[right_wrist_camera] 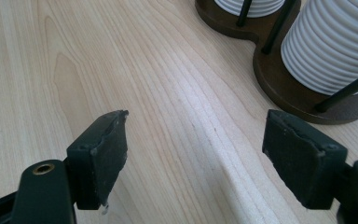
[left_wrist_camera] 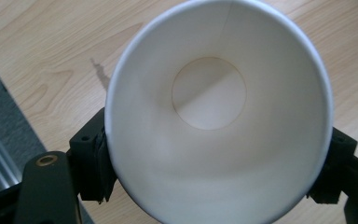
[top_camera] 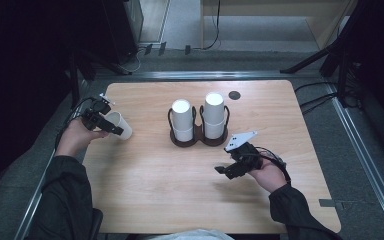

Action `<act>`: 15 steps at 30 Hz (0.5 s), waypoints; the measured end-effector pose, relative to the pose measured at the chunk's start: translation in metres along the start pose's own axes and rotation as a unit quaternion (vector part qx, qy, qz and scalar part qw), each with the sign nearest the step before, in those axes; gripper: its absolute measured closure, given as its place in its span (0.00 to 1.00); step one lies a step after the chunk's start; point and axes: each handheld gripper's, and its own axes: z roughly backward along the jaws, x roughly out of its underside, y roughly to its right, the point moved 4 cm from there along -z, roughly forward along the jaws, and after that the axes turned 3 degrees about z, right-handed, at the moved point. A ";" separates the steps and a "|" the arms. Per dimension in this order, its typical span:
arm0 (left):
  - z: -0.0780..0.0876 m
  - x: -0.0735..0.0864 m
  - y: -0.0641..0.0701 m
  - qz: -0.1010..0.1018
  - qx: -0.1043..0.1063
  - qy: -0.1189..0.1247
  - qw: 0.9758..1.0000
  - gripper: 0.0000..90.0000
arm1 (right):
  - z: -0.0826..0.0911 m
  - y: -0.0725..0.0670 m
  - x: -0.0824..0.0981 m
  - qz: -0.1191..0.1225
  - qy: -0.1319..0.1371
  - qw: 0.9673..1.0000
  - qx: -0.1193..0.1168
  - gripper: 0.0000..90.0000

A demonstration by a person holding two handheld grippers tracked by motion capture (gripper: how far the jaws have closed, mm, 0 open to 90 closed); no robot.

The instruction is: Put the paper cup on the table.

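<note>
Paper cup [top_camera: 118, 124] pinched in left hand-held gripper [top_camera: 101, 121], left of cup holder [top_camera: 198, 137], by surface [top_camera: 145, 200] edge; right hand-held gripper [top_camera: 226, 169] spread, bare wood around.

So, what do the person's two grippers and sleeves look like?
Both the left gripper and the right gripper are black with two blocky jaws. The right one carries a grey three-cornered plate. Black cables trail from them. The sleeves are dark.
</note>
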 end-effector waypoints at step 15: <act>-0.012 -0.005 0.000 0.014 -0.030 -0.033 0.999 0.22 | 0.003 0.000 0.005 -0.001 -0.001 1.000 0.006 0.24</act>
